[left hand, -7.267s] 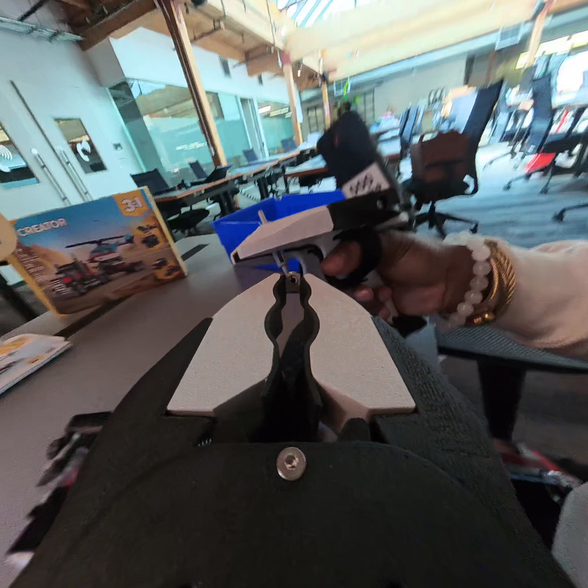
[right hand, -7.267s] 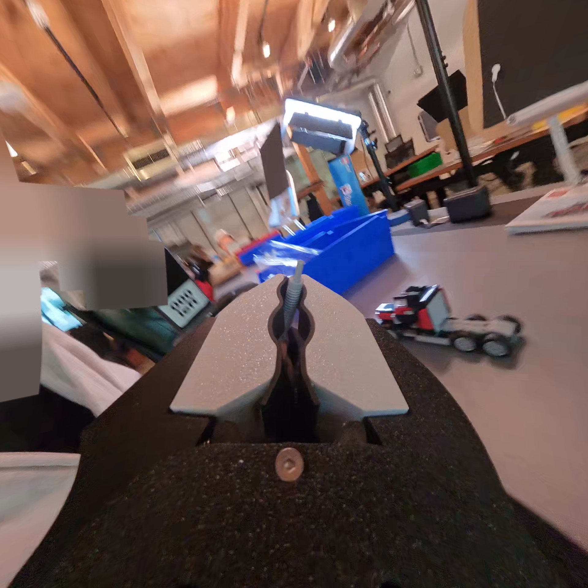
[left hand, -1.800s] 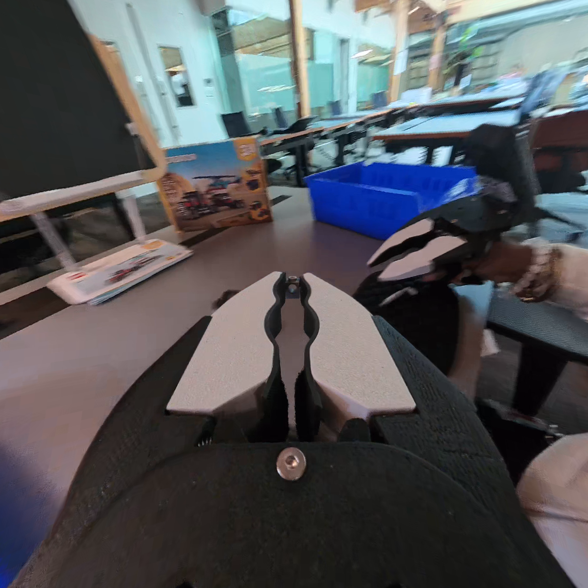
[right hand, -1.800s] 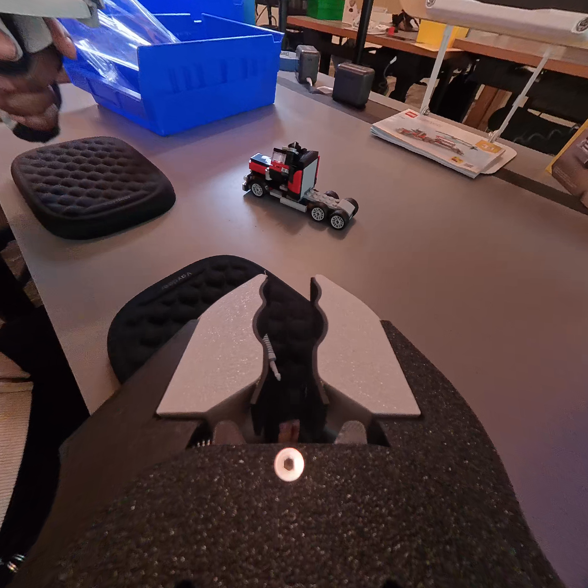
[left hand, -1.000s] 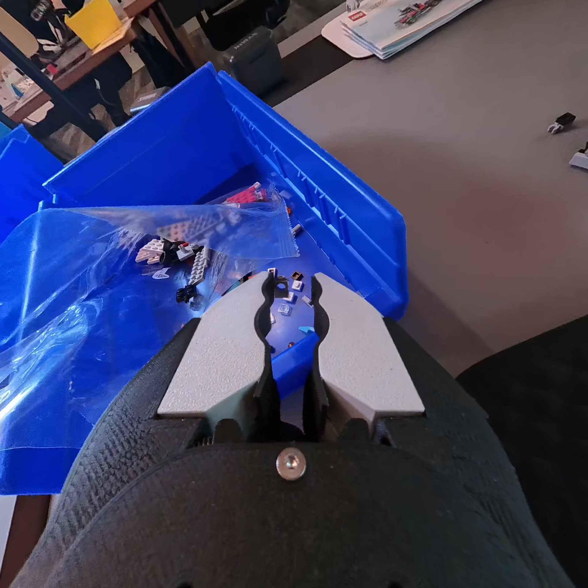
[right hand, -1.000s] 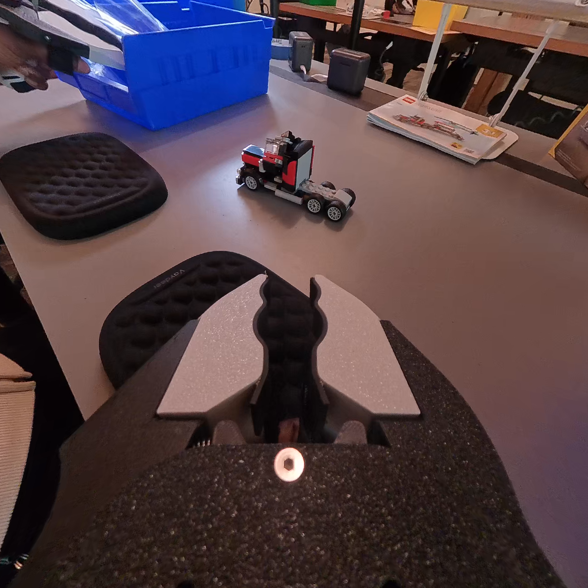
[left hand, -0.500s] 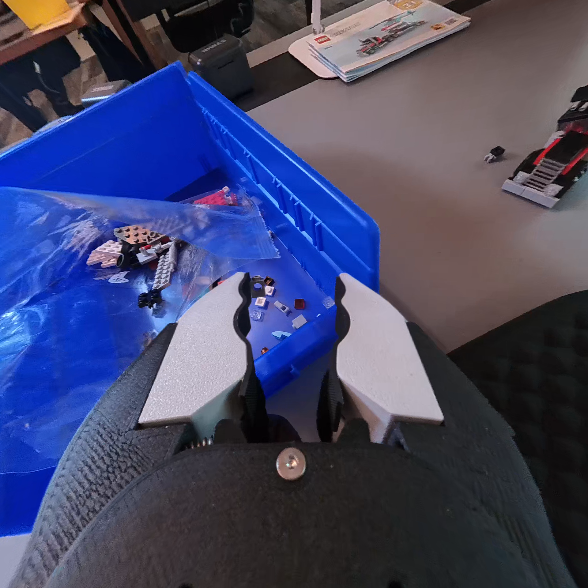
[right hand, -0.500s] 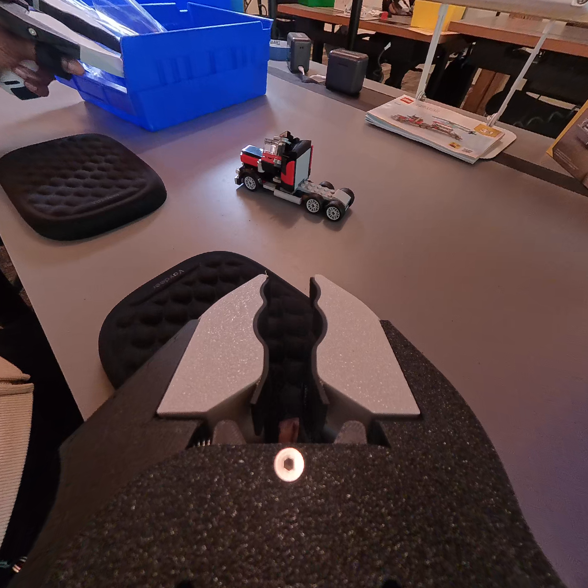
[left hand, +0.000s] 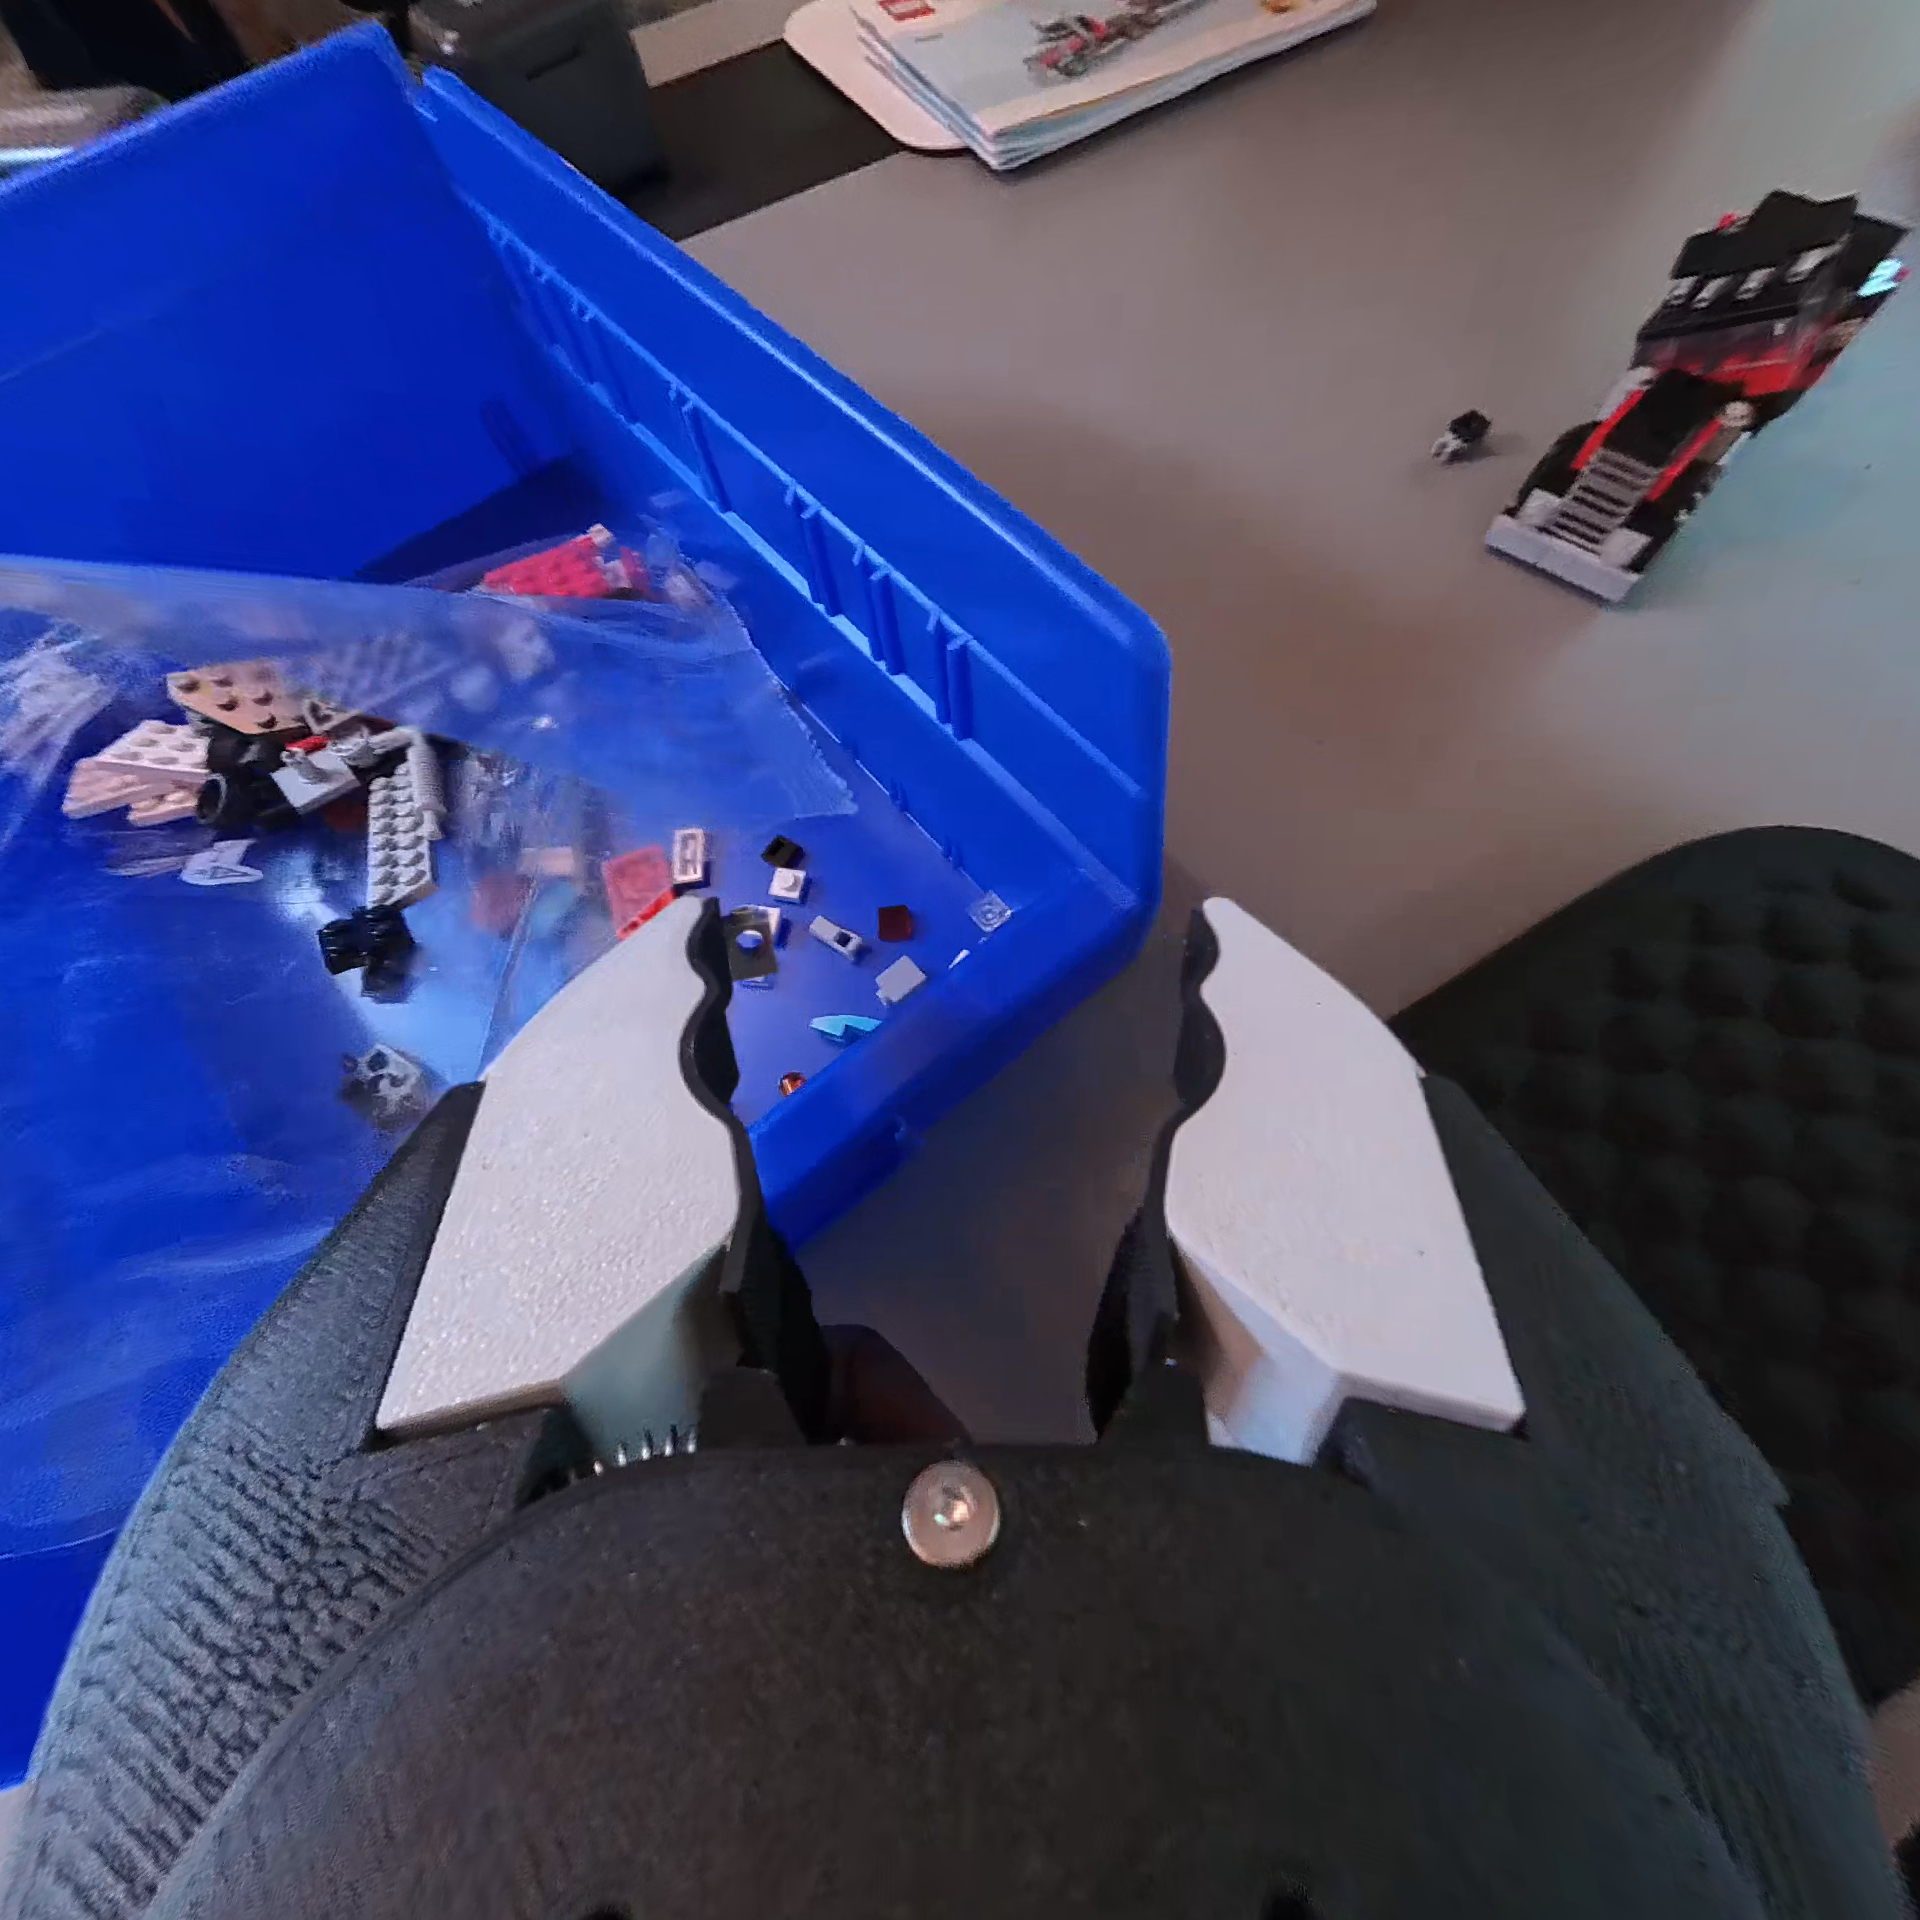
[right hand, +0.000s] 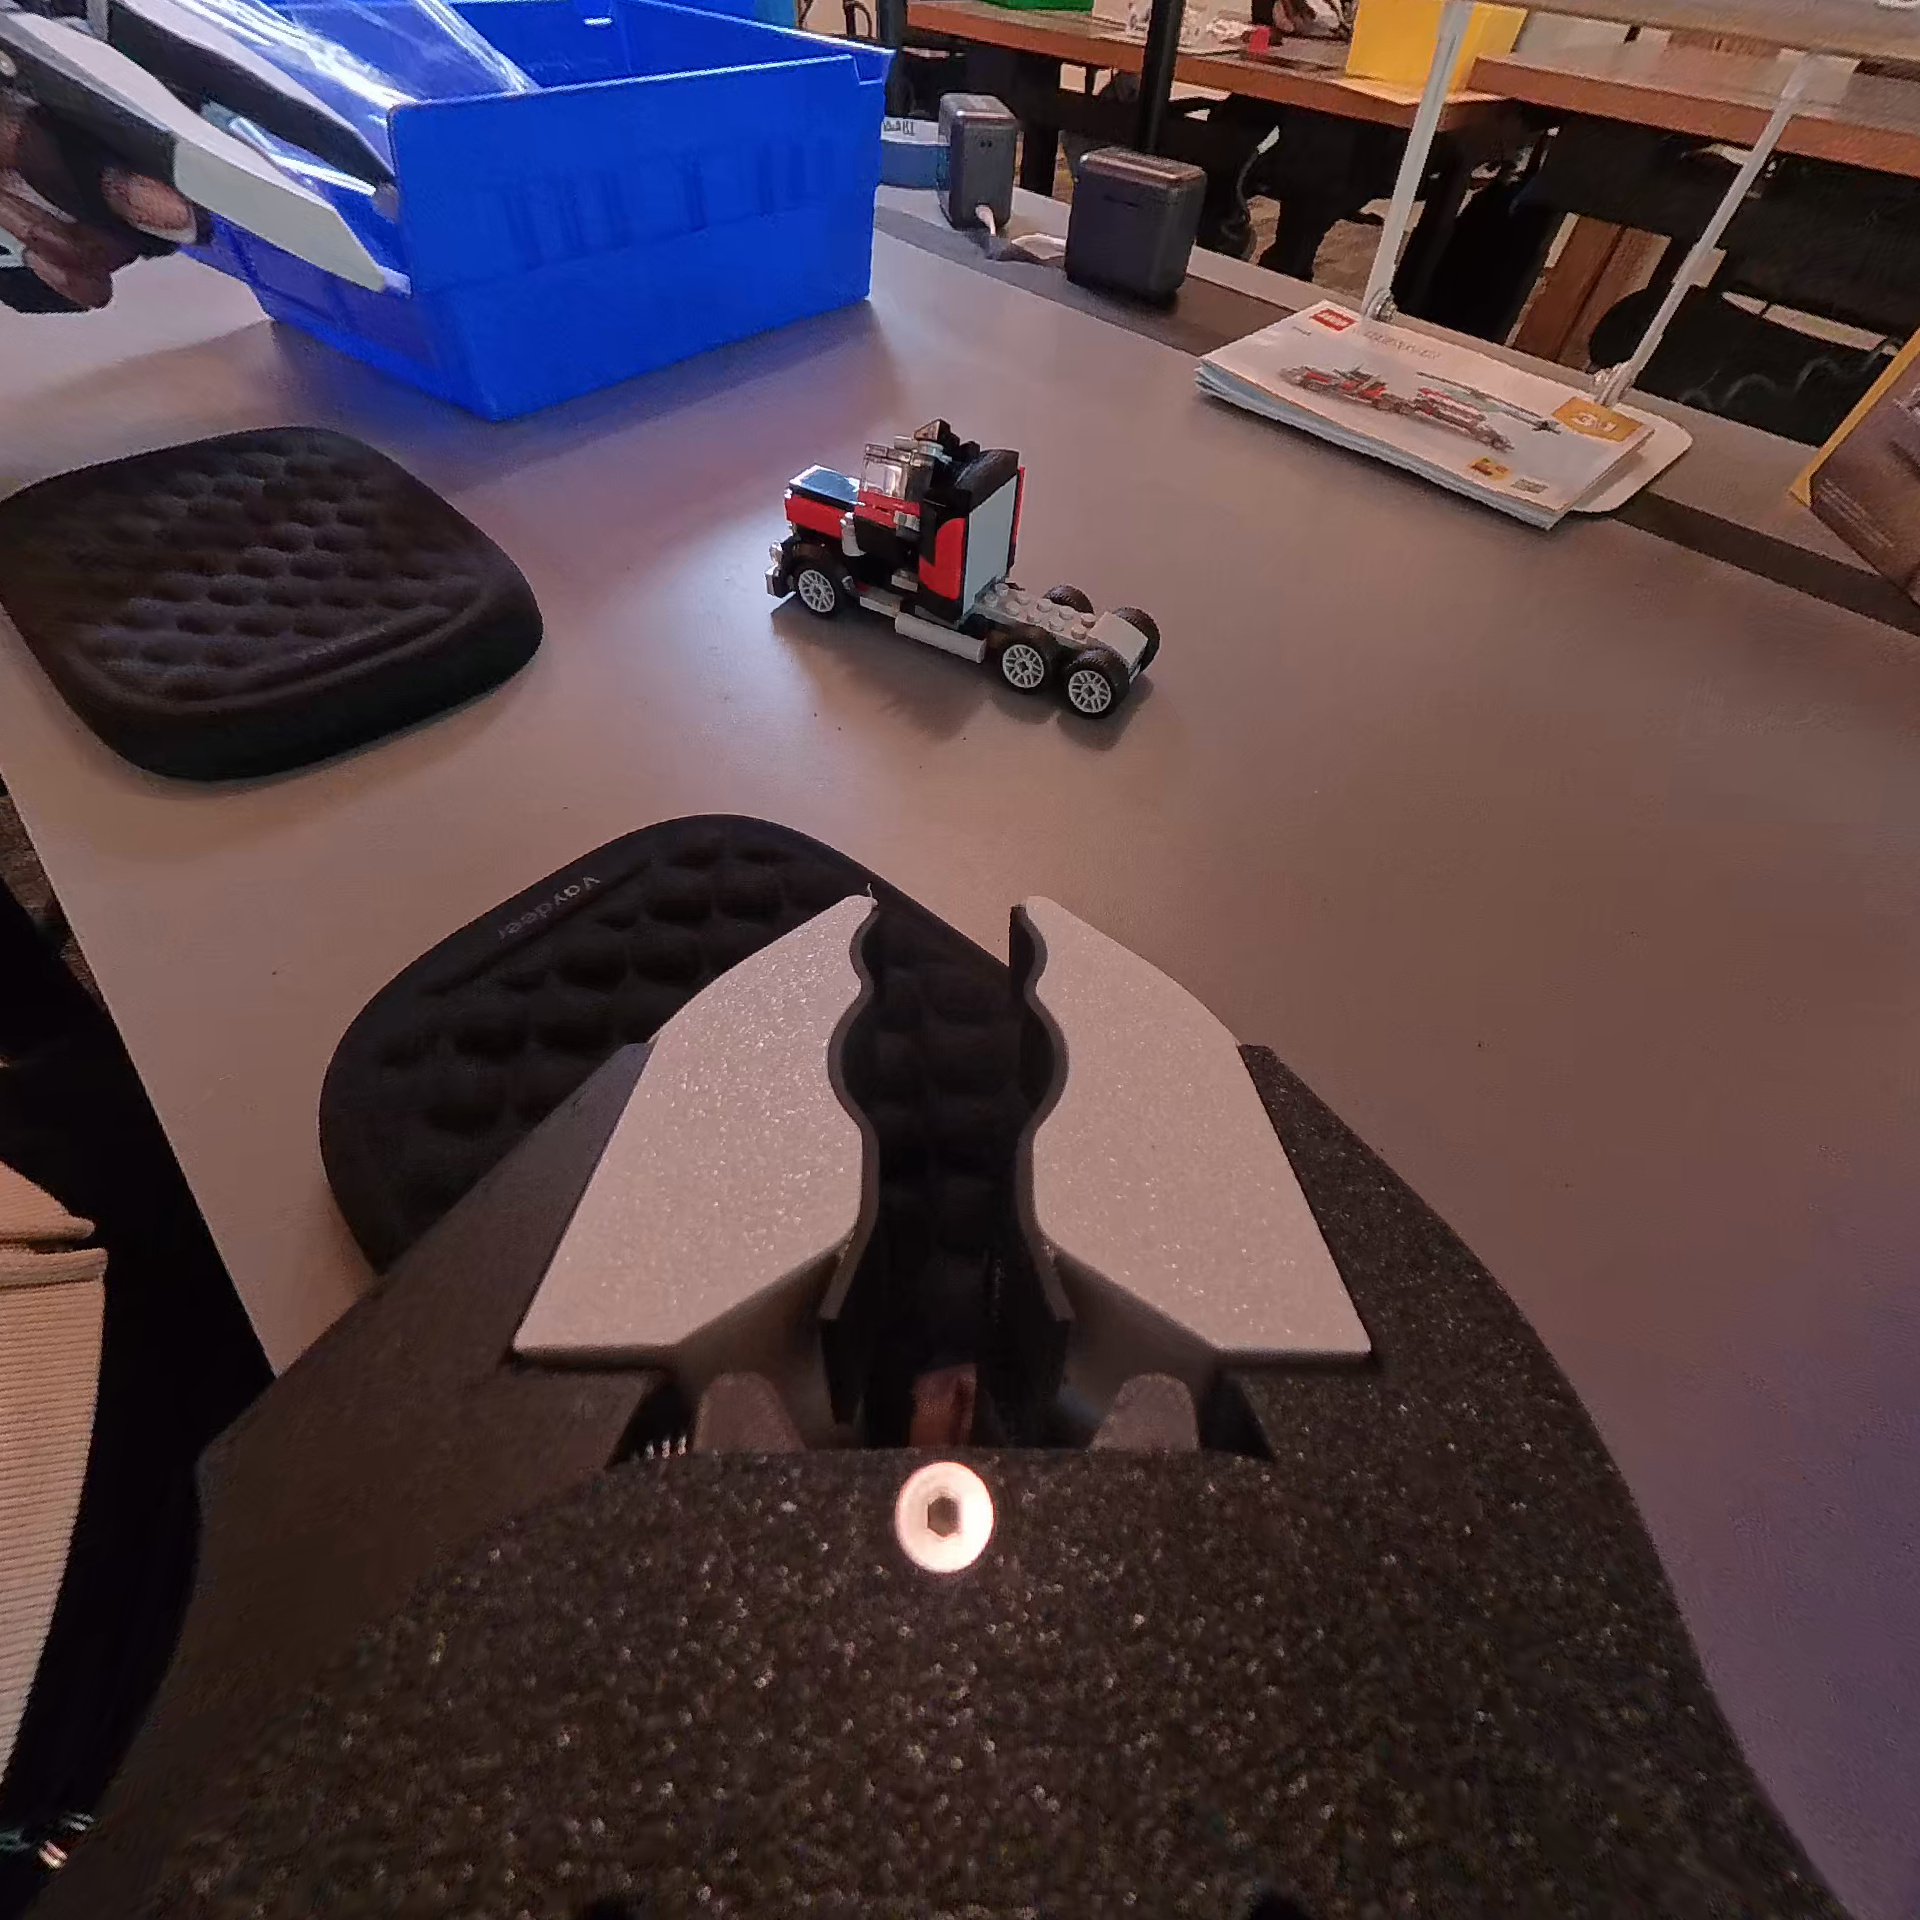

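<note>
Presently the left claw (left hand: 951,935) stands wide open and bare over the near corner of the blue bin (left hand: 1039,665), loose bricks (left hand: 831,935) below it. Right claw (right hand: 940,914), slightly parted and bare, hovers over a black pad (right hand: 582,997); toy truck (right hand: 956,561) sits ahead.

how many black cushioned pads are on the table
2. One black pad lies left of the toy truck, near the blue bin; the other black pad sits at the near table edge, partly hidden under the right gripper.
</note>
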Demonstrator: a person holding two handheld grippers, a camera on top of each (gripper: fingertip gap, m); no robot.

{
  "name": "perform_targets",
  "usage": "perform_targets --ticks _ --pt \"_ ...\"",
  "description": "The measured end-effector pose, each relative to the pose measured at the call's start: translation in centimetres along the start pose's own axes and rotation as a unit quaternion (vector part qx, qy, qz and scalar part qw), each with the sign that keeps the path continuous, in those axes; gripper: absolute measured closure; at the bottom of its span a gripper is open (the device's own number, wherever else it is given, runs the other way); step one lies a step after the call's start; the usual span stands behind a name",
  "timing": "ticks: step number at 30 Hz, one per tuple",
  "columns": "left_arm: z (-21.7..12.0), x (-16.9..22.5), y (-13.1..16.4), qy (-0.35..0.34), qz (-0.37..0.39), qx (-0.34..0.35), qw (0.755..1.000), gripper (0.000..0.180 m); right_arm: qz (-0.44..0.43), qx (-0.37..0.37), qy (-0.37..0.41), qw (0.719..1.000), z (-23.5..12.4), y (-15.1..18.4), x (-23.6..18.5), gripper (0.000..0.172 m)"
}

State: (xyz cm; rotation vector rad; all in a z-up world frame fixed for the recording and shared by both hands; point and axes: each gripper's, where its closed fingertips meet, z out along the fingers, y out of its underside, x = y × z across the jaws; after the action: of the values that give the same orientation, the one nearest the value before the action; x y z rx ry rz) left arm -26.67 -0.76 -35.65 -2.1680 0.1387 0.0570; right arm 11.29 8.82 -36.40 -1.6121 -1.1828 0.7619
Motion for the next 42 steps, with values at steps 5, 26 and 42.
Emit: perform_targets --ticks 5,26,42 --pt "-0.3 0.6 2.3 0.030 0.017 -0.066 0.997 0.097 -0.001 -0.001 0.001 1.000 0.0 0.0 0.0 0.149" --pt "-4.9 9.0 -1.5 -0.020 0.148 0.090 0.985 0.128 0.014 -0.129 -0.153 0.980 -3.7 1.8 -2.5 0.145" --pt "-2.9 30.6 -7.9 0.175 0.299 0.332 0.878 0.155 -0.165 -0.129 -0.193 0.959 -2.1 1.1 -7.1 0.165"
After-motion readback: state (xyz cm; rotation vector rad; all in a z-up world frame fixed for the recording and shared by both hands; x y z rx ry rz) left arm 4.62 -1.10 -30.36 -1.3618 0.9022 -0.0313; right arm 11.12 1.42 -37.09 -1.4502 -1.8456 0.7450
